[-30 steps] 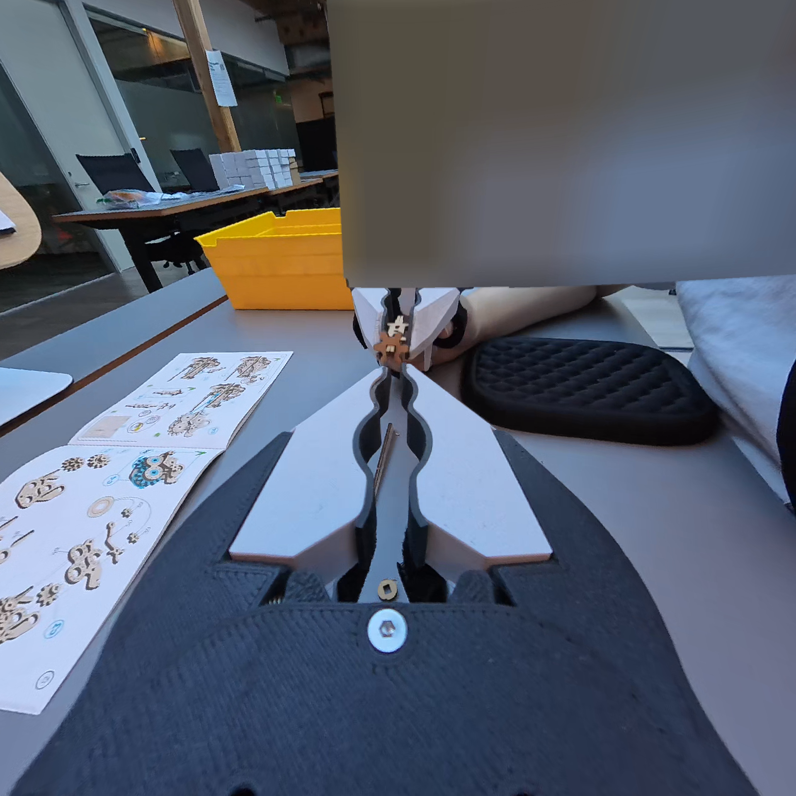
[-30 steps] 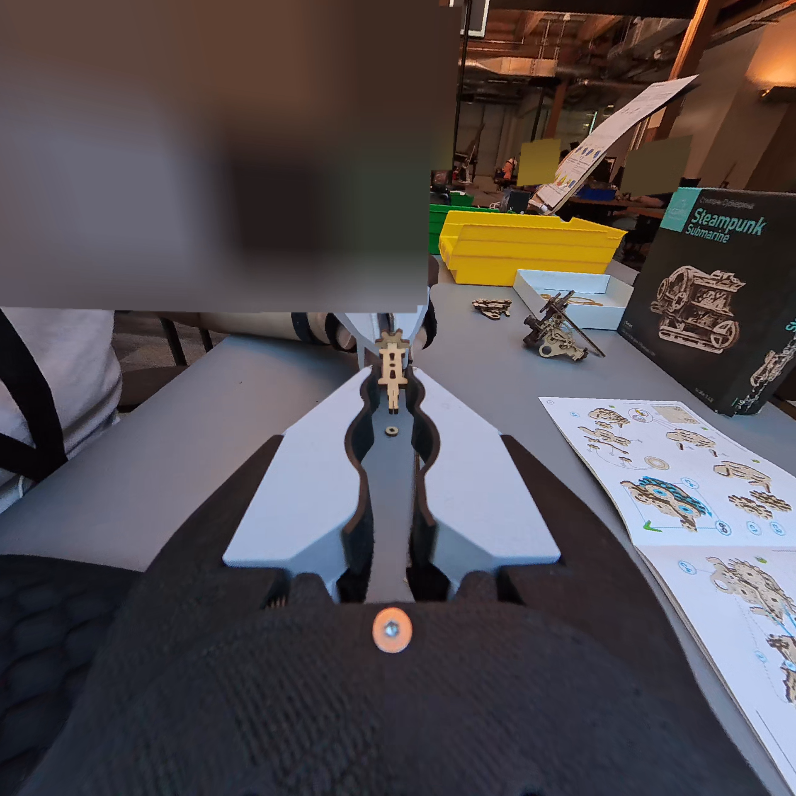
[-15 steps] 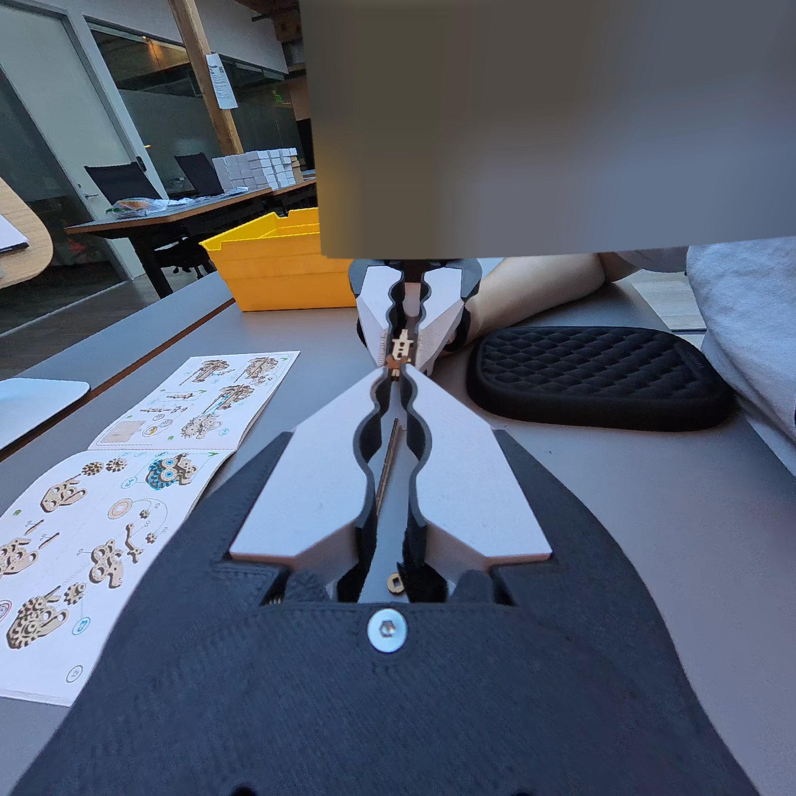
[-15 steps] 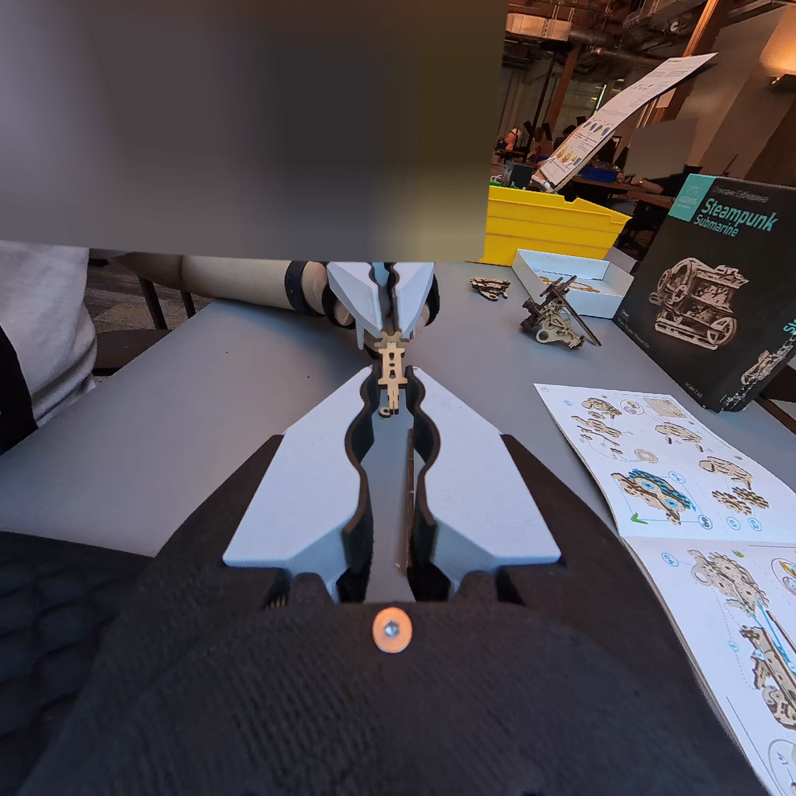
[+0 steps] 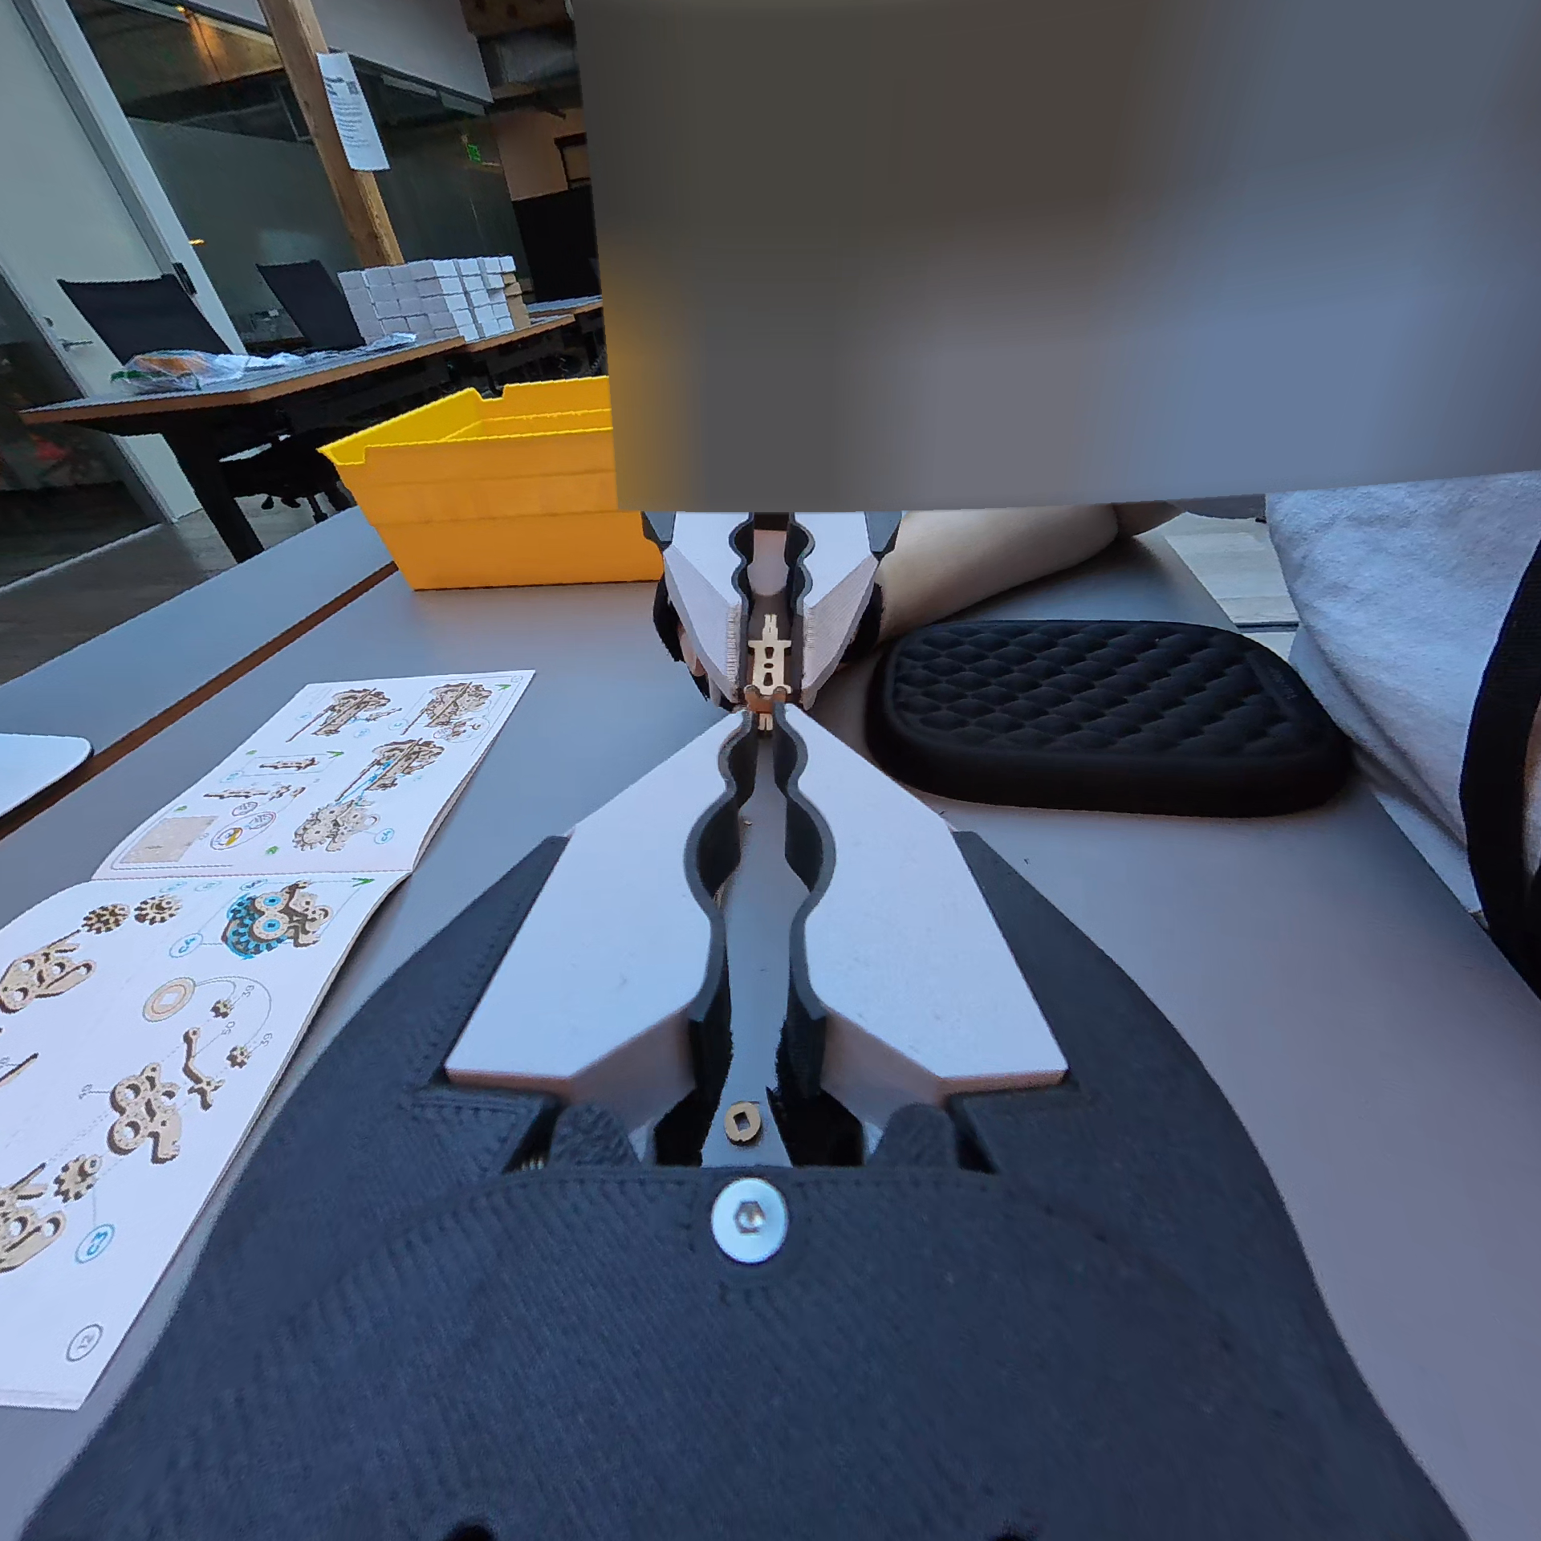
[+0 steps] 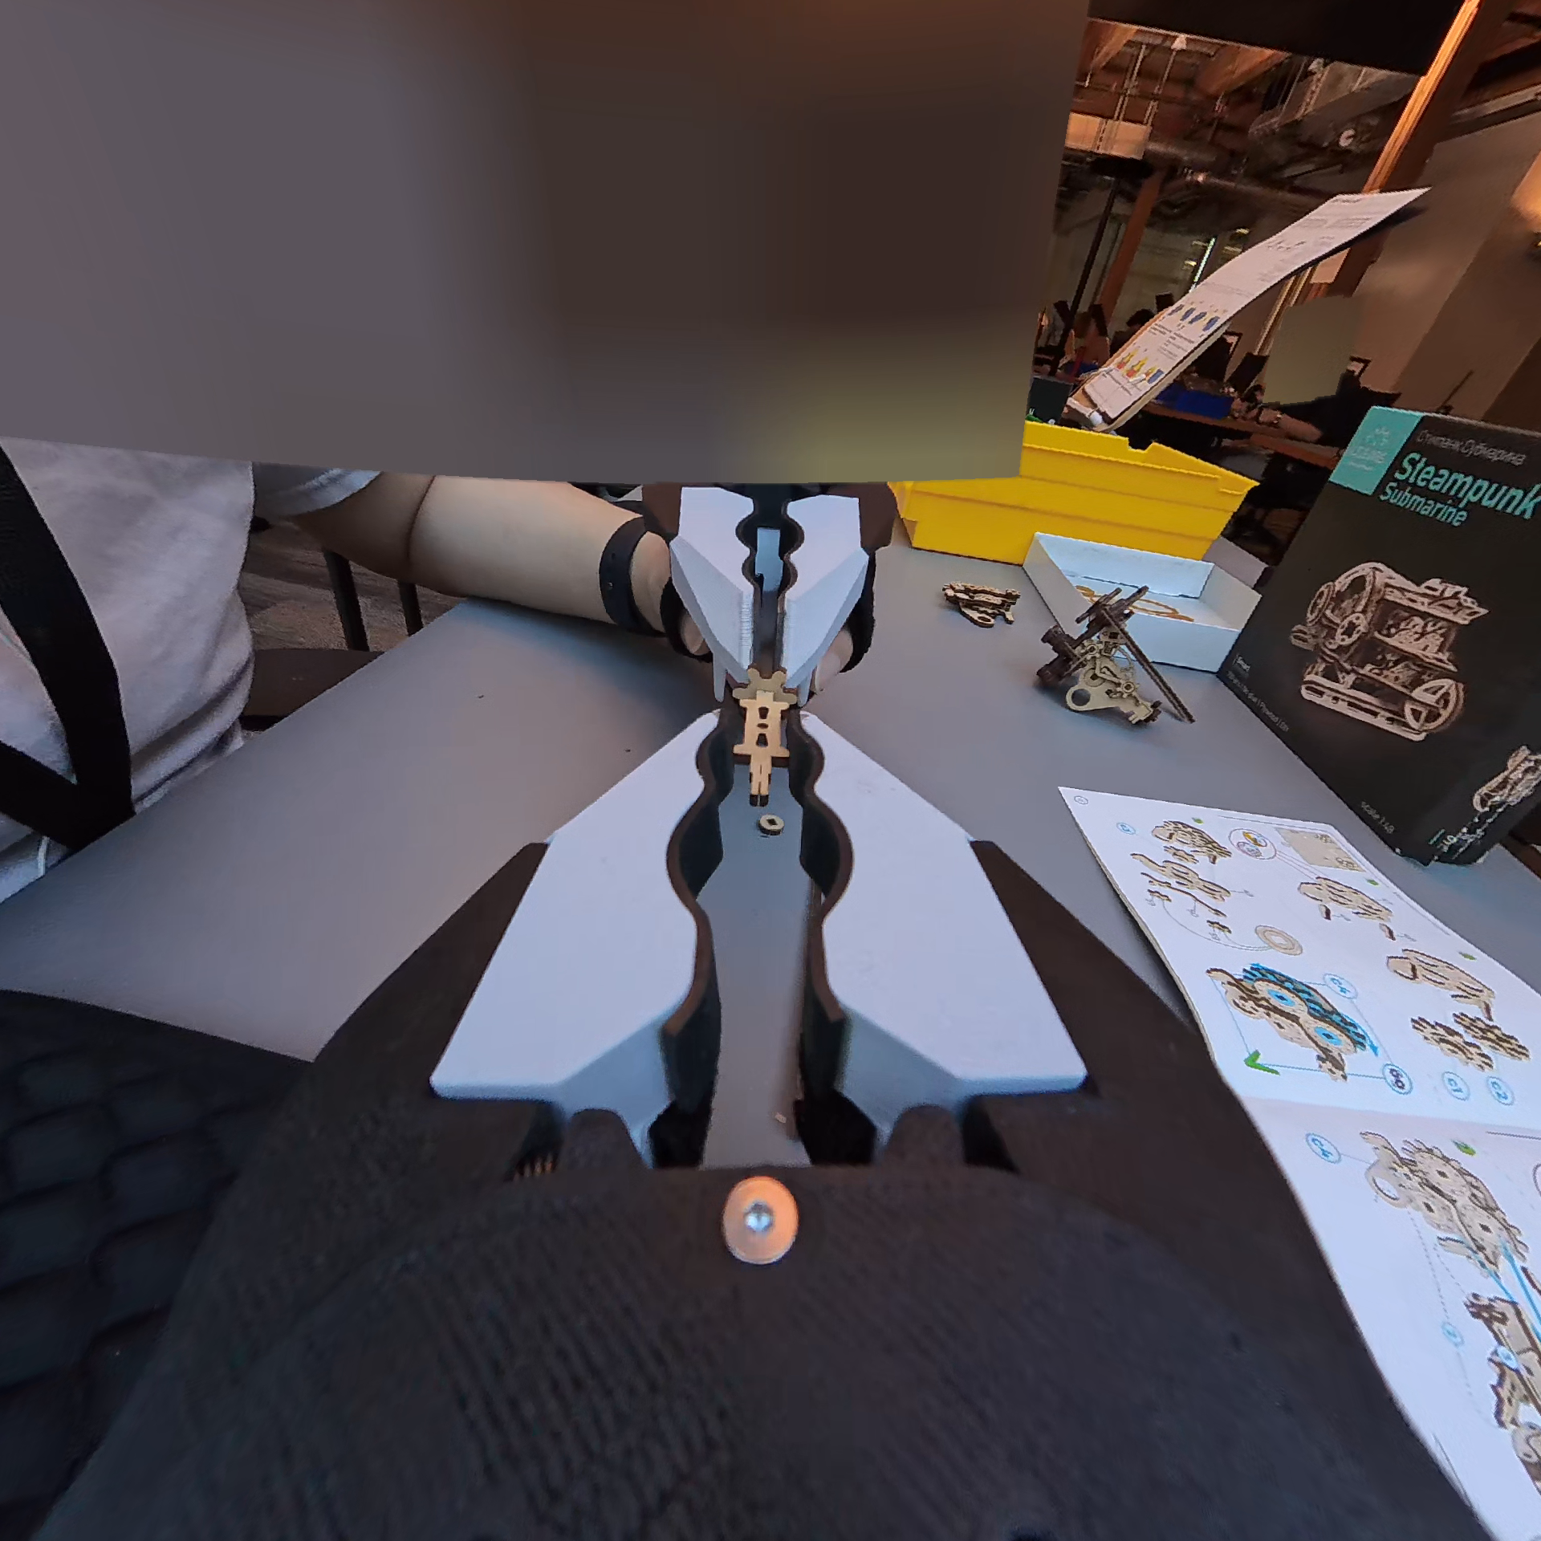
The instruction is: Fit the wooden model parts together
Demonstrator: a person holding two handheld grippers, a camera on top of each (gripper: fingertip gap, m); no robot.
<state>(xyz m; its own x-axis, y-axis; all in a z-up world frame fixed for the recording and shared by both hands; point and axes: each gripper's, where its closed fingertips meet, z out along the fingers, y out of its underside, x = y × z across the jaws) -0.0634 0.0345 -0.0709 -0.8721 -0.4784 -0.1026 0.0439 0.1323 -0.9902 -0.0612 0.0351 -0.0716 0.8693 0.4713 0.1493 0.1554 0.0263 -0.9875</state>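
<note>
Grey-white wedge-shaped tongs (image 5: 763, 727) with wavy black liners, ribbed black mount, silver screw (image 5: 749, 1219).

left wrist: faces right gripper (image 5: 765, 667) close | right wrist: faces left gripper (image 6: 763, 675) | shared: grey table (image 5: 1167, 959)

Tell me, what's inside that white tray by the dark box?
The white tray holds some thin tan wooden pieces. The small wooden model in front hides part of them.
</note>
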